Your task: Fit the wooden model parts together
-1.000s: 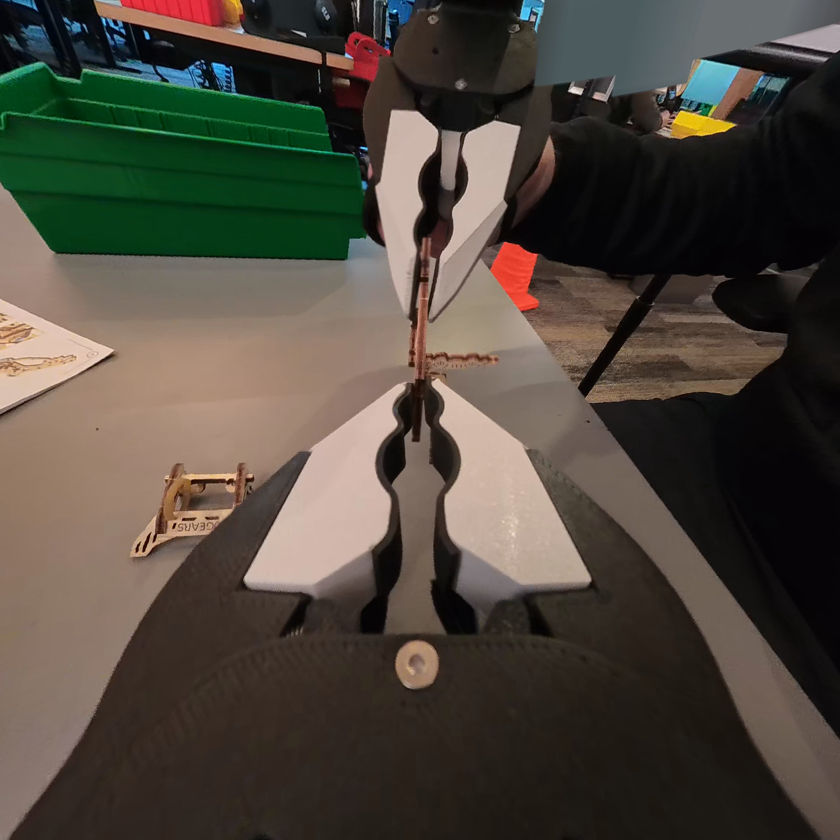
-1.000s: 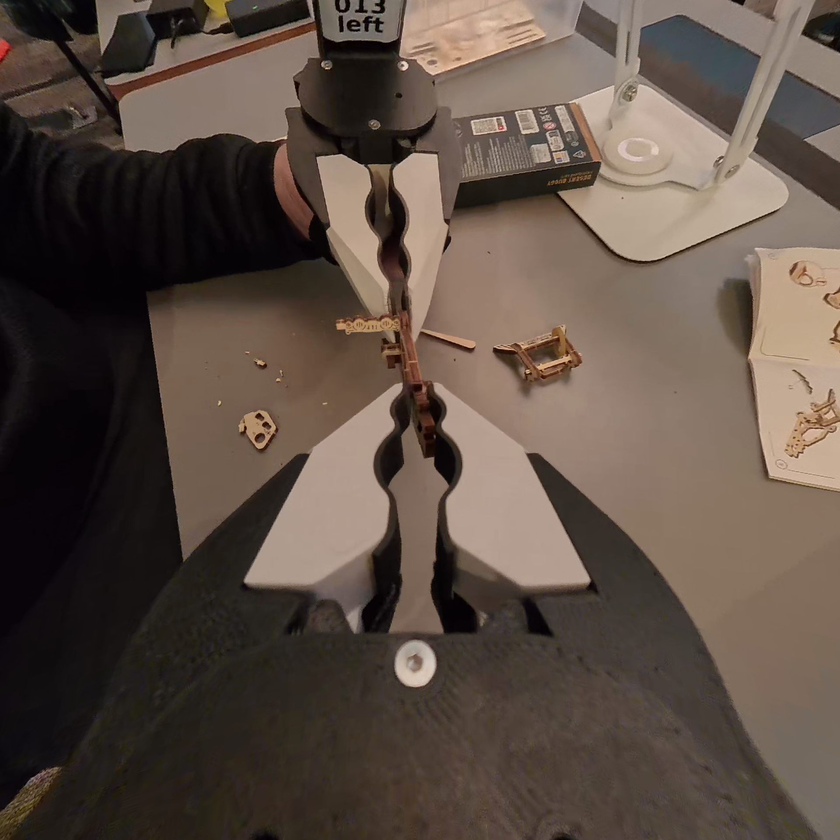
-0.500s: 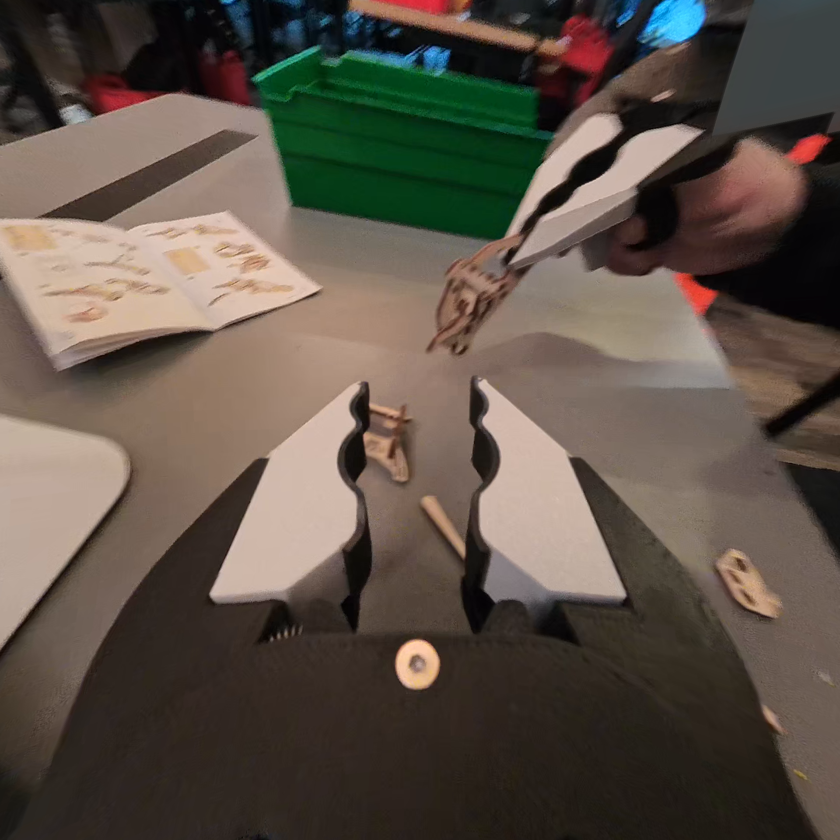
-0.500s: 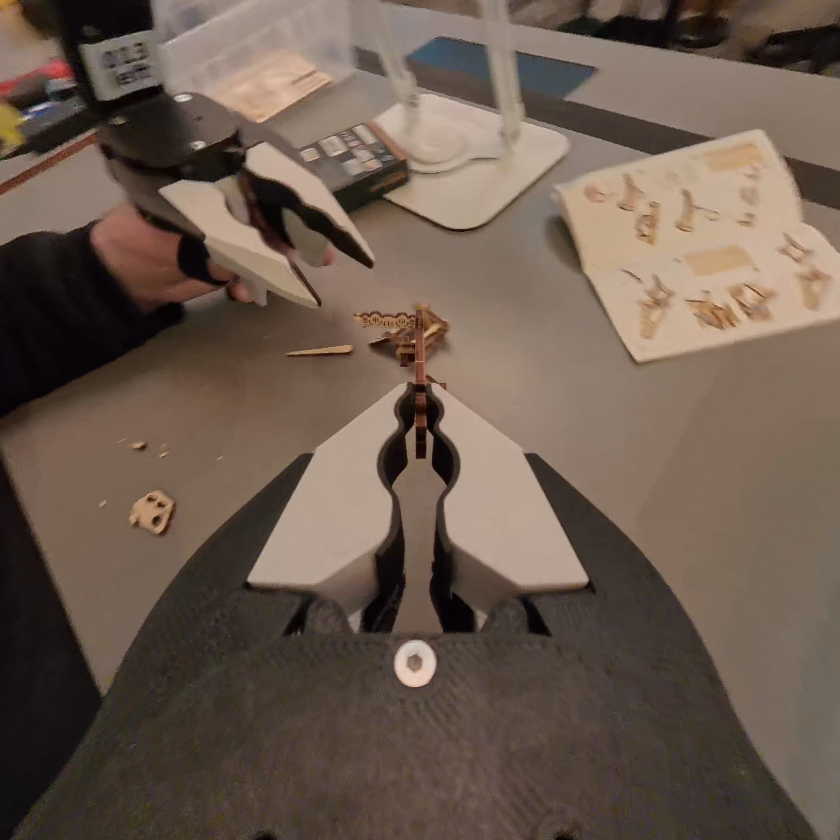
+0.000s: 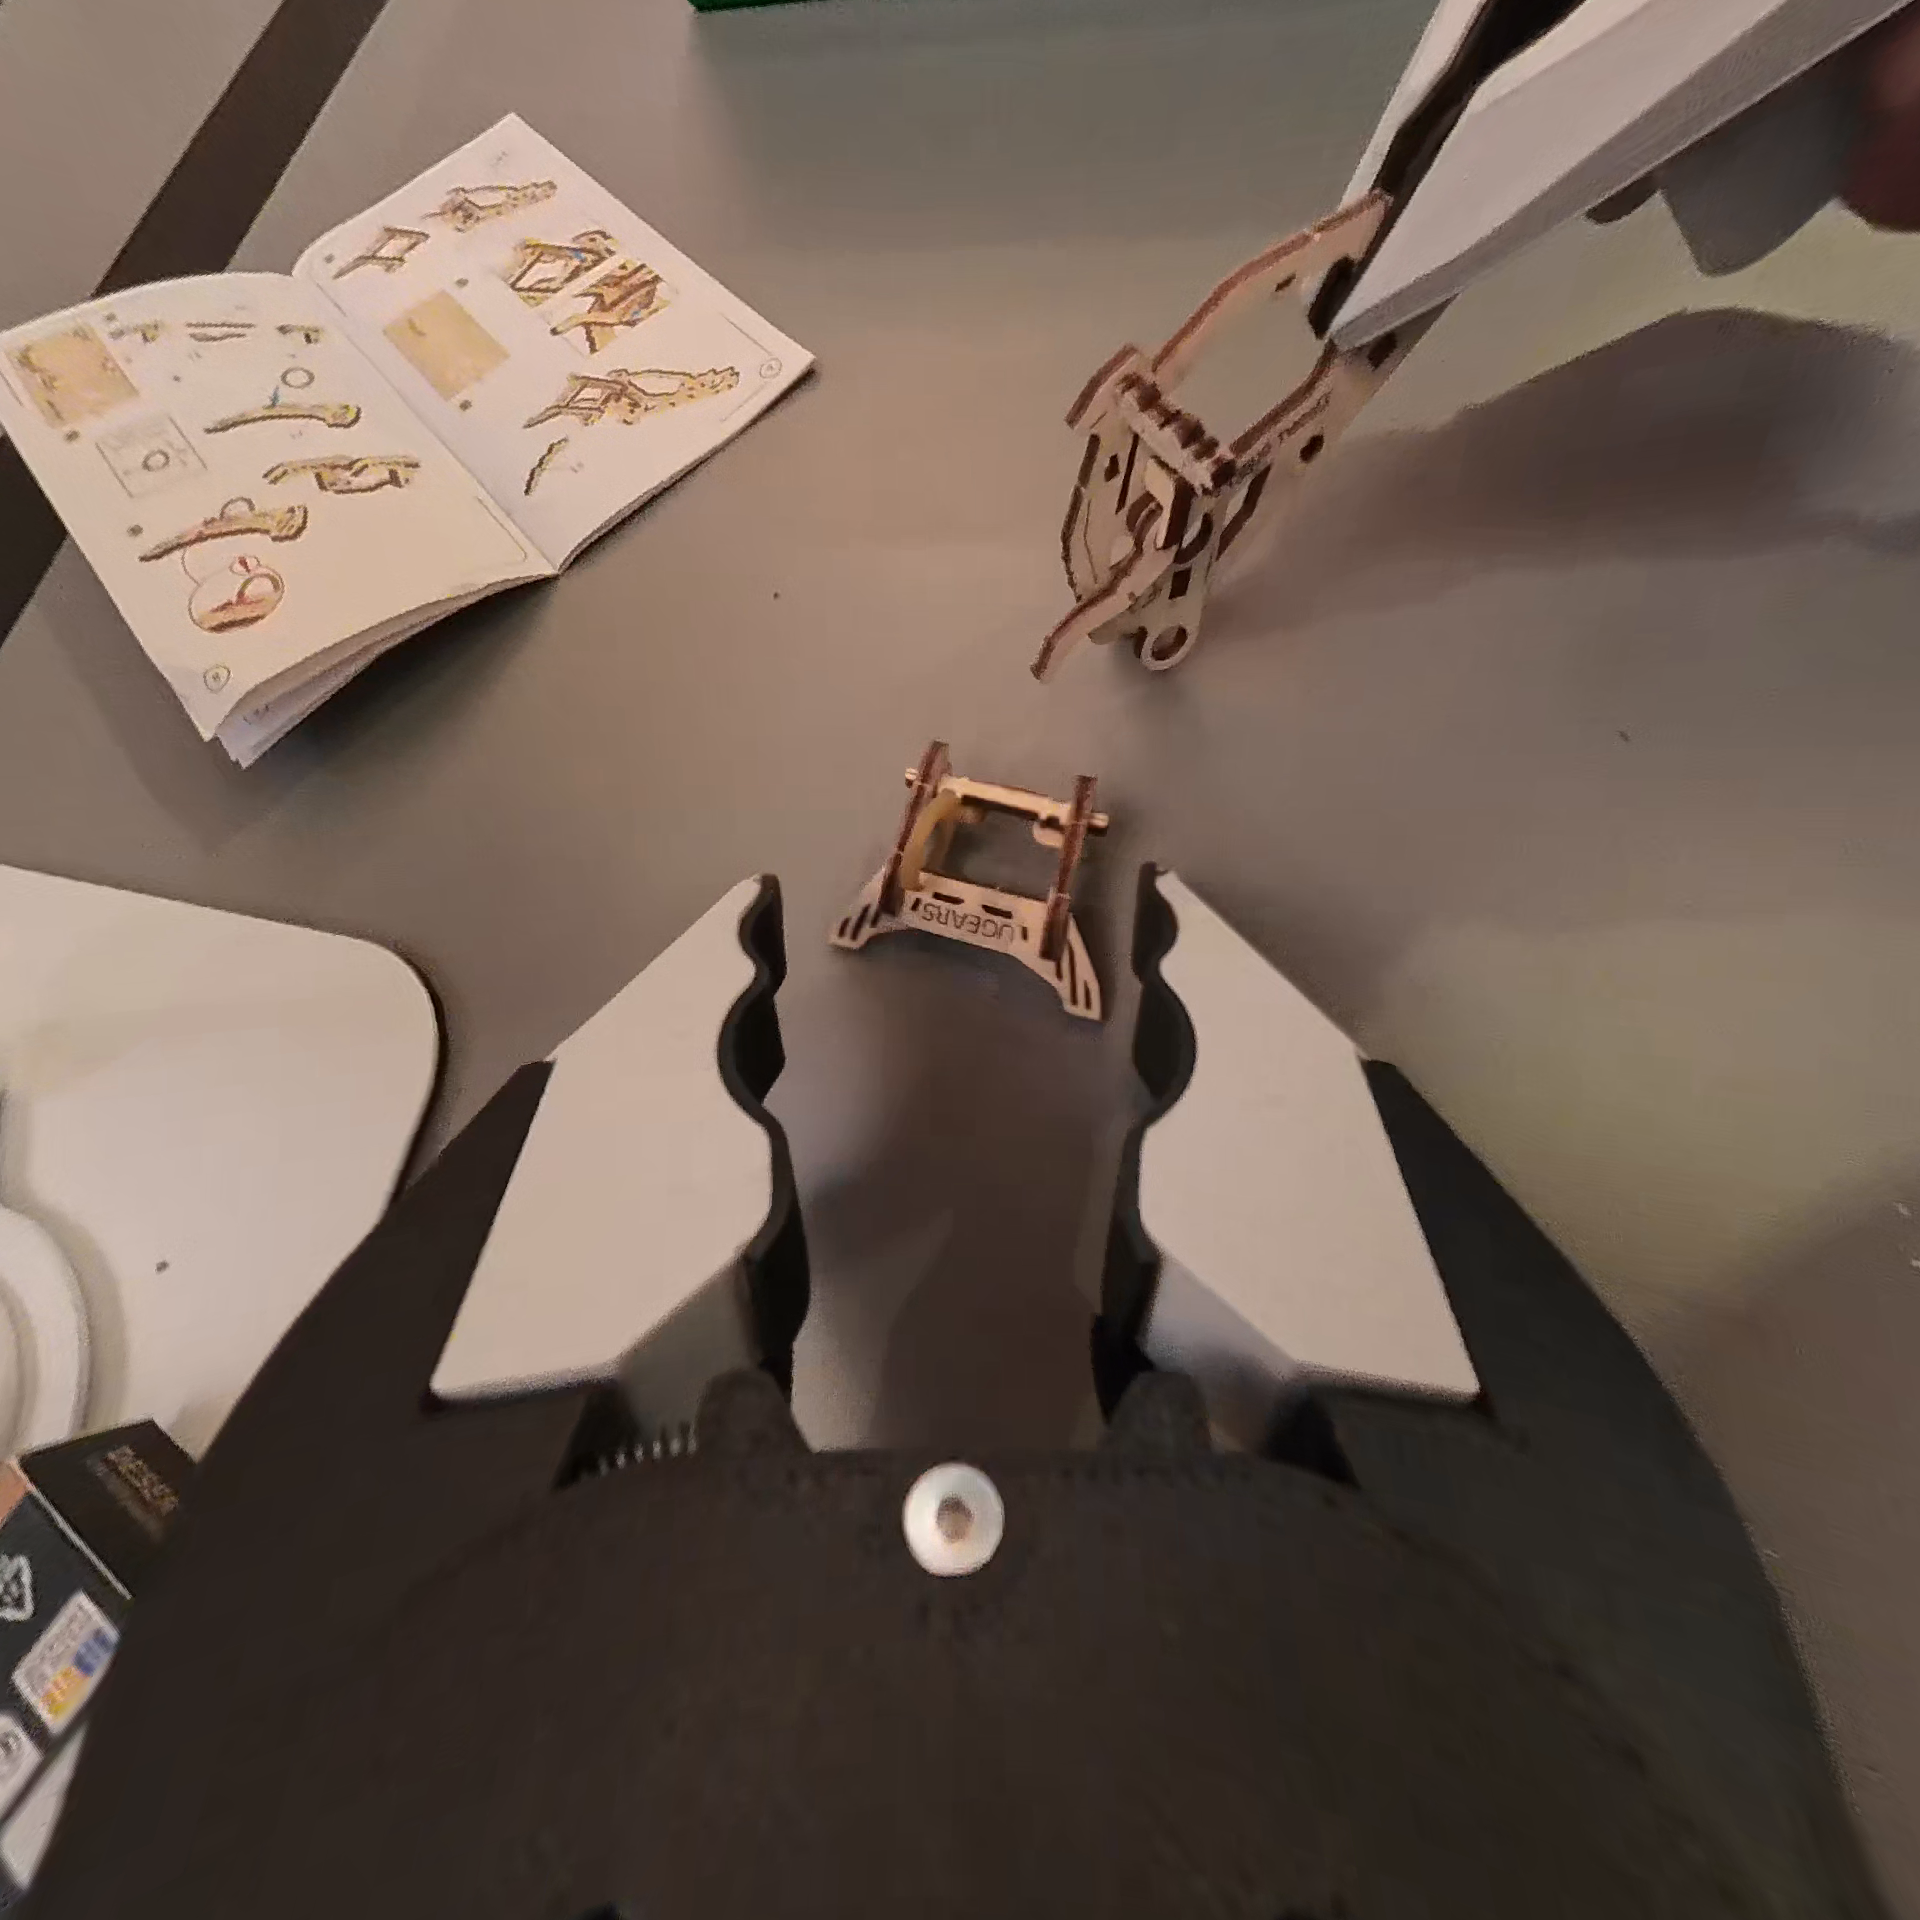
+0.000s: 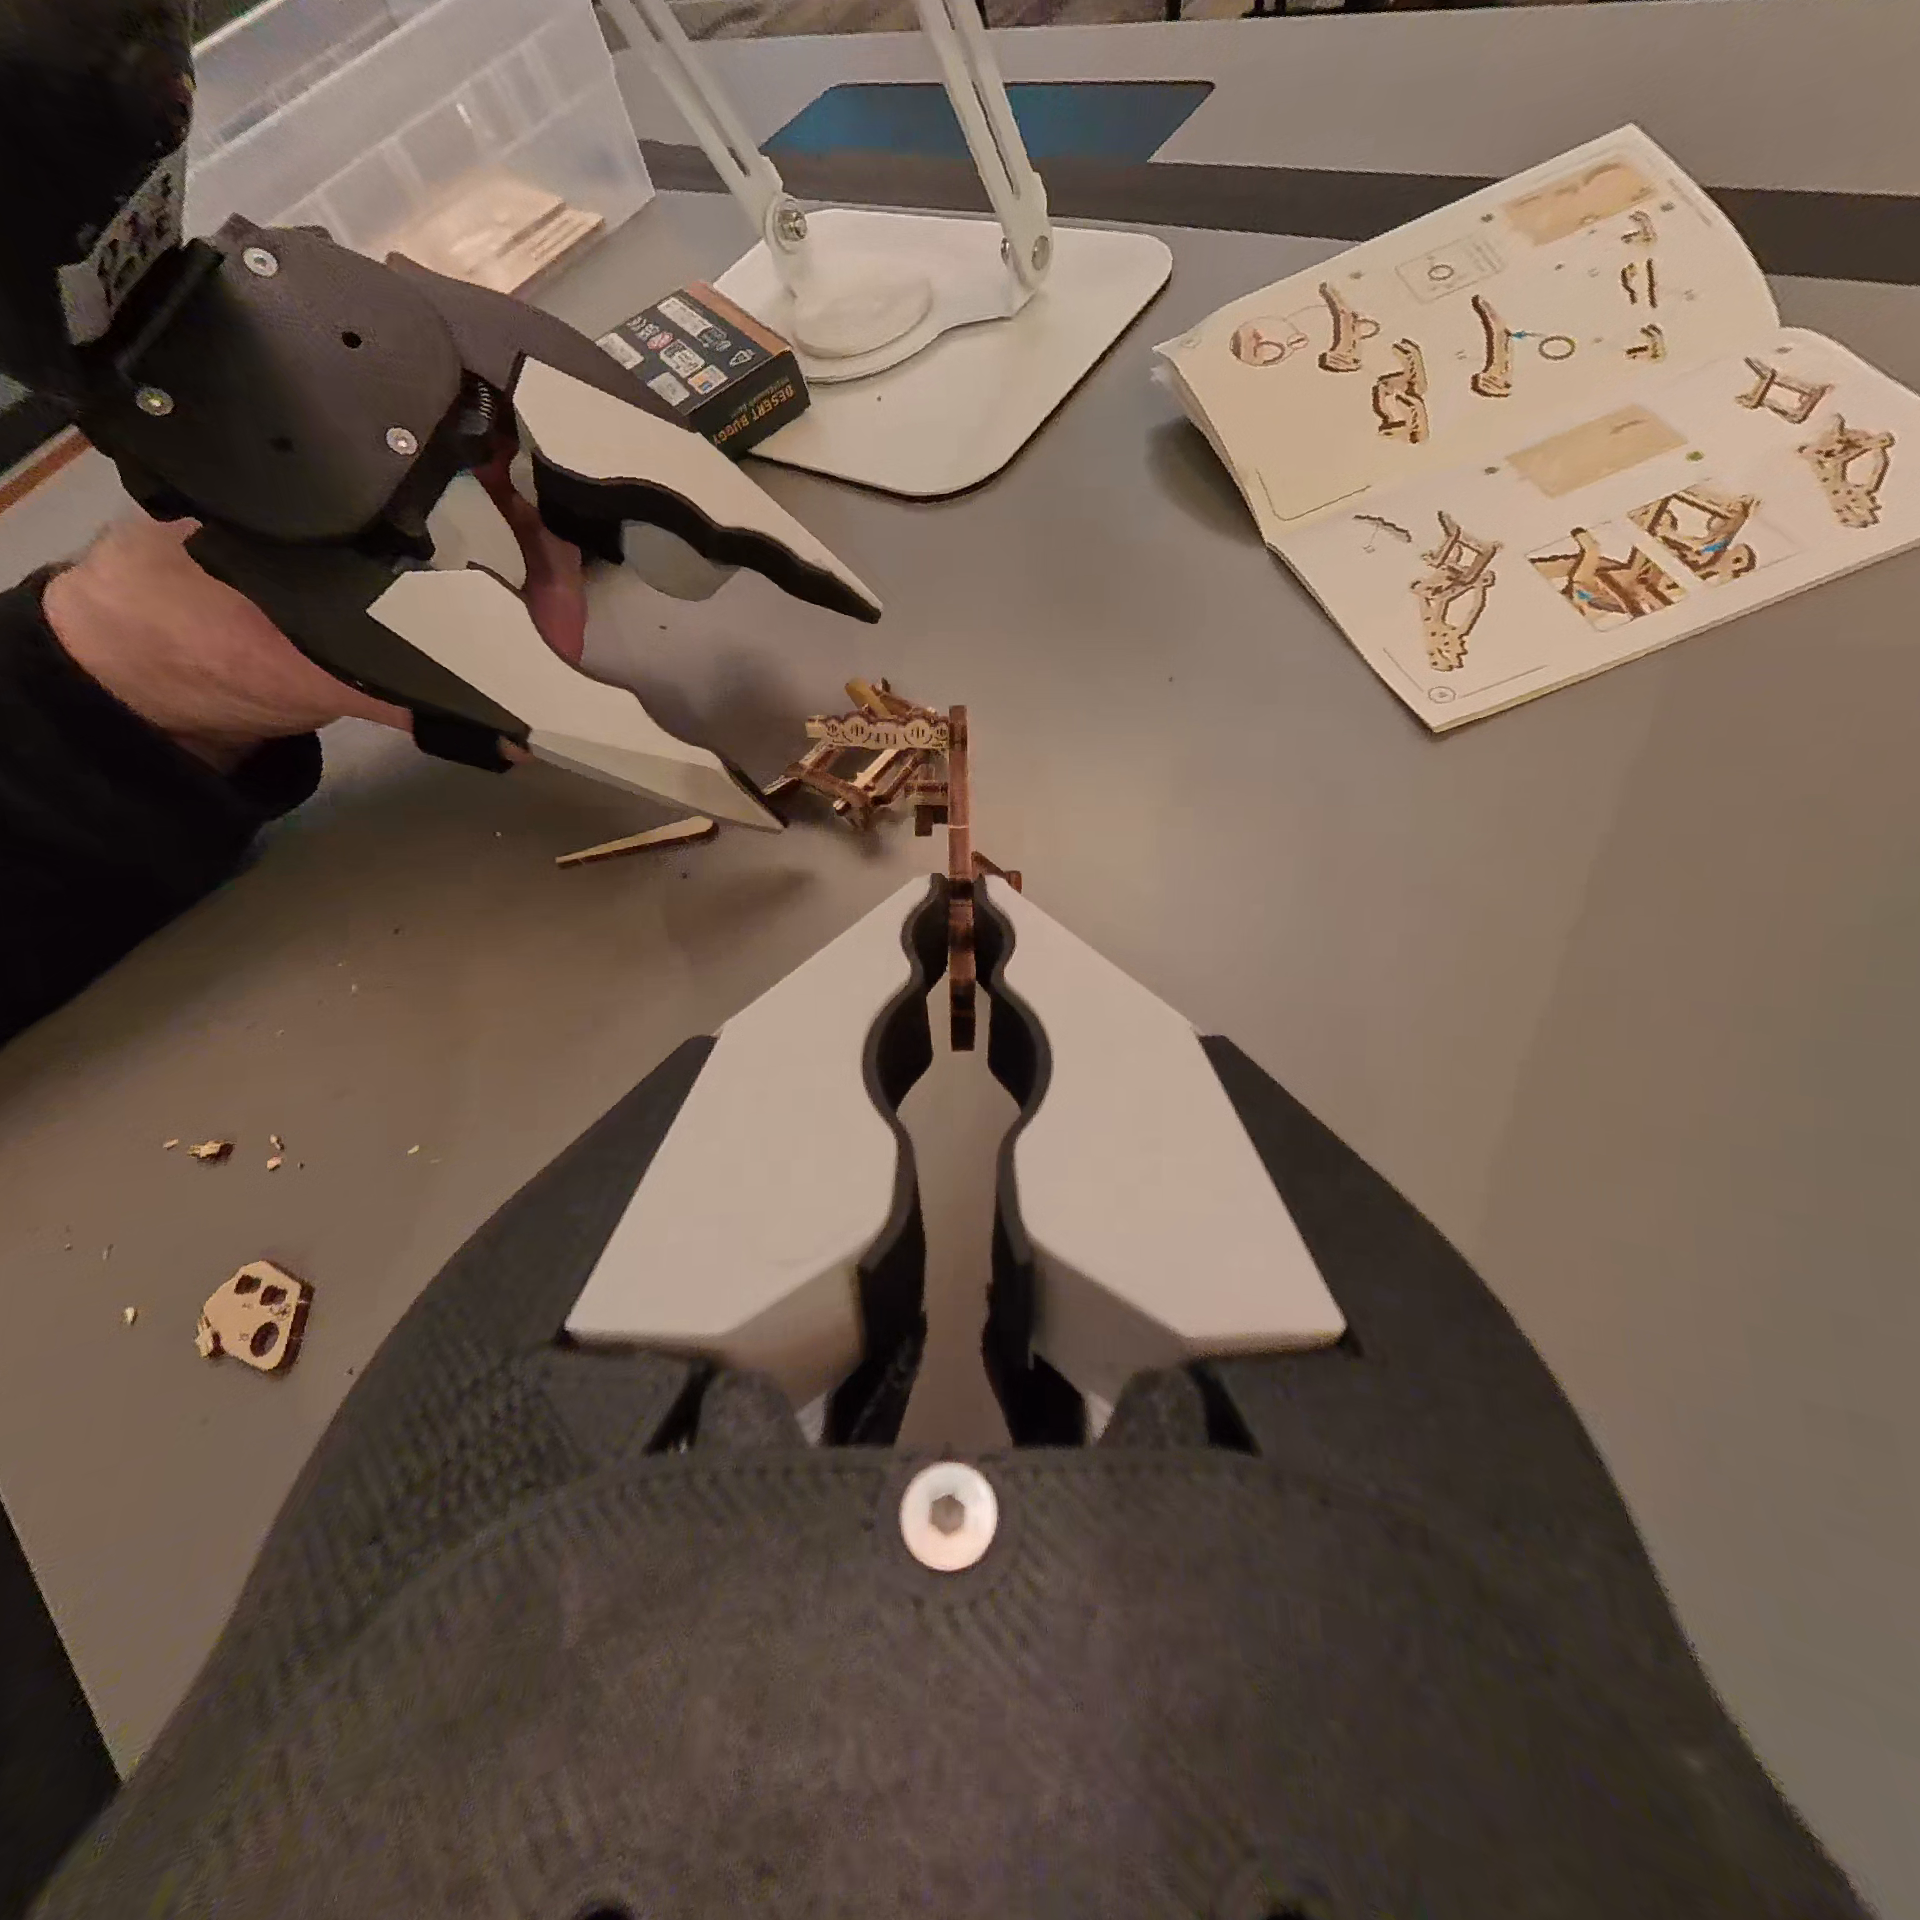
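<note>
My right gripper is shut on the thin edge of a wooden model assembly. In the left wrist view that assembly hangs from the right gripper low over the grey table, at the upper right. My left gripper is open and empty. A small wooden frame part lies on the table just ahead of and between its fingertips. In the right wrist view the left gripper is open at the left, with the frame part just beyond its lower finger.
An open instruction booklet lies on the table. A white stand base, a small dark box and a clear bin stand behind. A wooden stick, a small holed piece and wood crumbs lie near the person's sleeve. The tips of one gripper are about 10 cm away from the tips of the other.
My left gripper let go of the assembly, opened, and swung down to the small frame part. My right gripper kept the assembly and turned it away from the left gripper.
</note>
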A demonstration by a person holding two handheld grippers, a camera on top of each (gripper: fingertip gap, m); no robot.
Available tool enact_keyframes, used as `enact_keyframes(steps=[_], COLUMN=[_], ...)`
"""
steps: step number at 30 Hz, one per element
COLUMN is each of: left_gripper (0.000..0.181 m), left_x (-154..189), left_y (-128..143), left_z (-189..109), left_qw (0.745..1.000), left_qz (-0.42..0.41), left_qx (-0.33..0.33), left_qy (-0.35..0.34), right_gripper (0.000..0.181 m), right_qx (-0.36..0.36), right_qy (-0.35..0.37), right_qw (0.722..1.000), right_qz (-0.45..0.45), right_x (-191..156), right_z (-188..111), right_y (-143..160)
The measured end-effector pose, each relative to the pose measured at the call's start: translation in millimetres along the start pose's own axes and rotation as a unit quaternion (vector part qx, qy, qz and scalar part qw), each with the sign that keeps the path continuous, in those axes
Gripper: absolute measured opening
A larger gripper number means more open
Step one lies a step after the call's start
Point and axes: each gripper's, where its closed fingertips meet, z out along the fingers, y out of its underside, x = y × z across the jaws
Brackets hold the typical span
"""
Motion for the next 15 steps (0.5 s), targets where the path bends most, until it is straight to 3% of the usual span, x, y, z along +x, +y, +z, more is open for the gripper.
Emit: enact_keyframes(steps=[6,15], left_gripper=[0.041,0.035], left_x=[5,12], left_y=[2,-17], left_z=[12,-2], left_qw=[0.999,0.996], left_qz=[0.031,0.032], left_qx=[-0.022,0.035], left_qy=[0.035,0.07], right_gripper=[0.0,0.0], right_qx=[0.013,0.026], right_qy=[-0.013,-0.034], right_qw=[1.0,0.998], right_qz=[0.018,0.044], right_x=[3,10], right_z=[3,6], right_y=[-2,-5])
